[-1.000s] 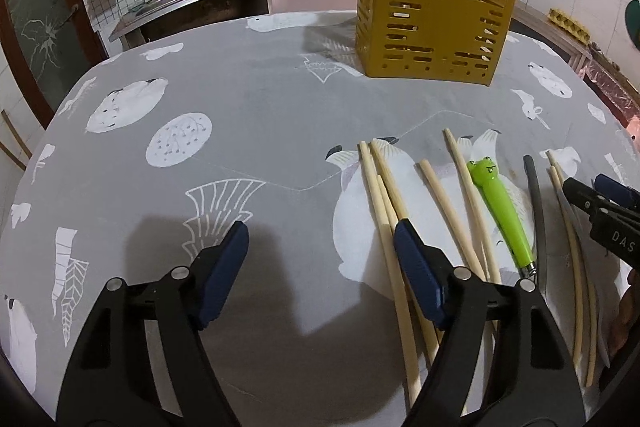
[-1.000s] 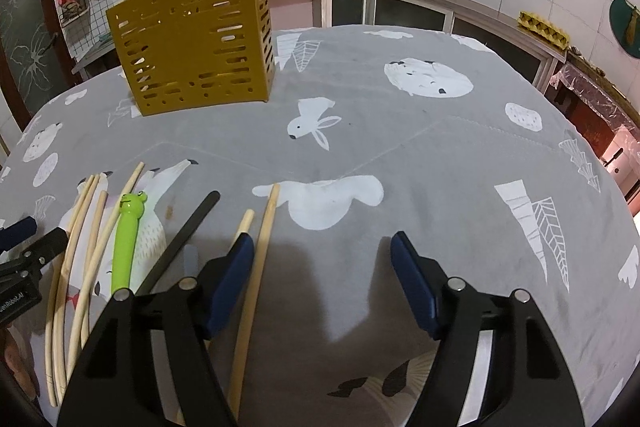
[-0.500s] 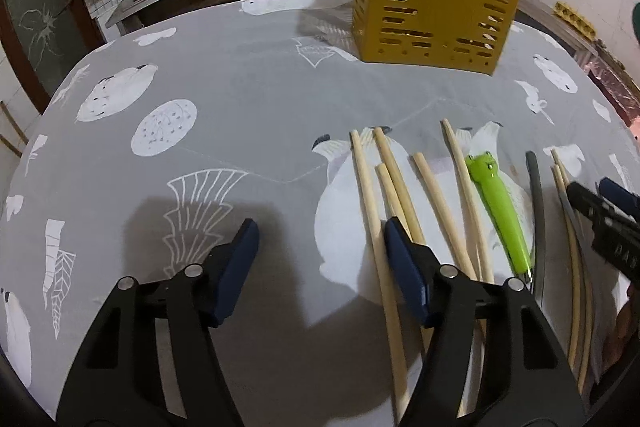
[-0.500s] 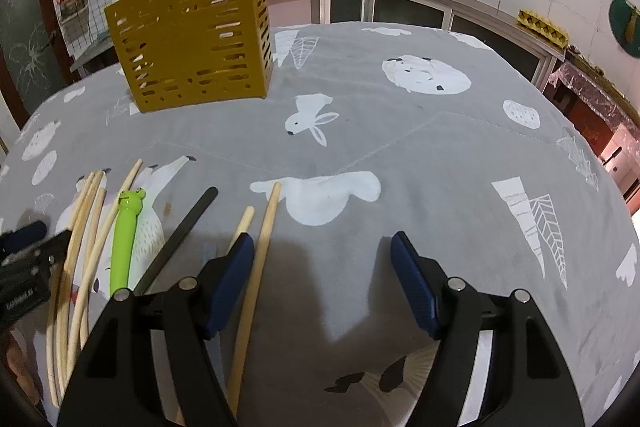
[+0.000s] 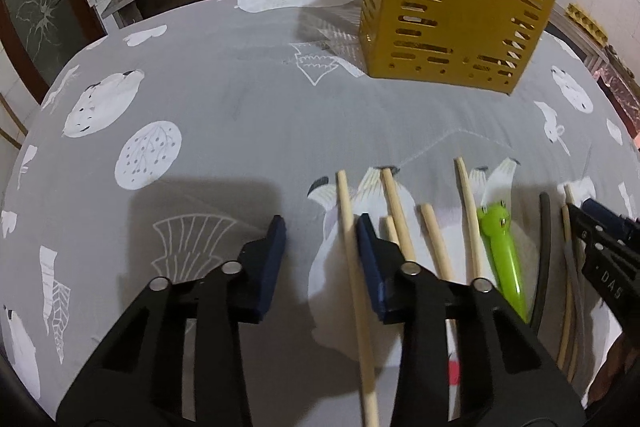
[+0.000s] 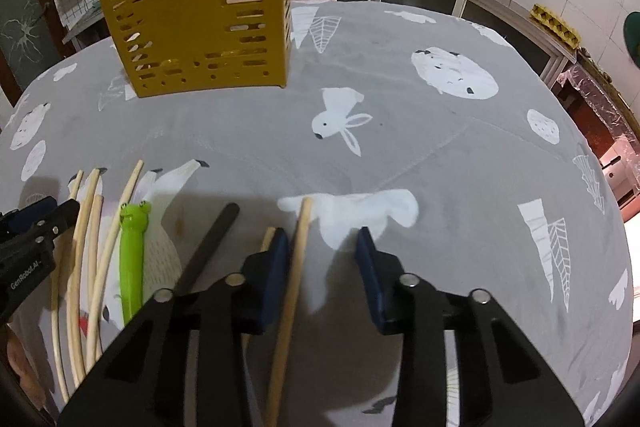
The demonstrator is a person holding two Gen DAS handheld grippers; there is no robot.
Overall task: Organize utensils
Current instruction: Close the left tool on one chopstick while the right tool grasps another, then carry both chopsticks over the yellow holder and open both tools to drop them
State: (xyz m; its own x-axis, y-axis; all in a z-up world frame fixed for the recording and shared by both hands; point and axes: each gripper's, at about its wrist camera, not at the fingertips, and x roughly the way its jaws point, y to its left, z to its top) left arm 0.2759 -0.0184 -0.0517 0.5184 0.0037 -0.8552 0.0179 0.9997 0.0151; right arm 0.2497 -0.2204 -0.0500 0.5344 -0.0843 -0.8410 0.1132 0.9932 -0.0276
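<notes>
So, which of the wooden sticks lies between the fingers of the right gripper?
The rightmost wooden stick. It runs up between the open fingers of the right gripper; the other sticks all lie left of it, beyond the dark stick.

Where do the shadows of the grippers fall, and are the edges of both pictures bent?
Left wrist view: the left gripper casts a dark shadow ahead on the tablecloth. Right wrist view: the right gripper shadows the cloth ahead. Both views bulge and darken at the corners.
</notes>
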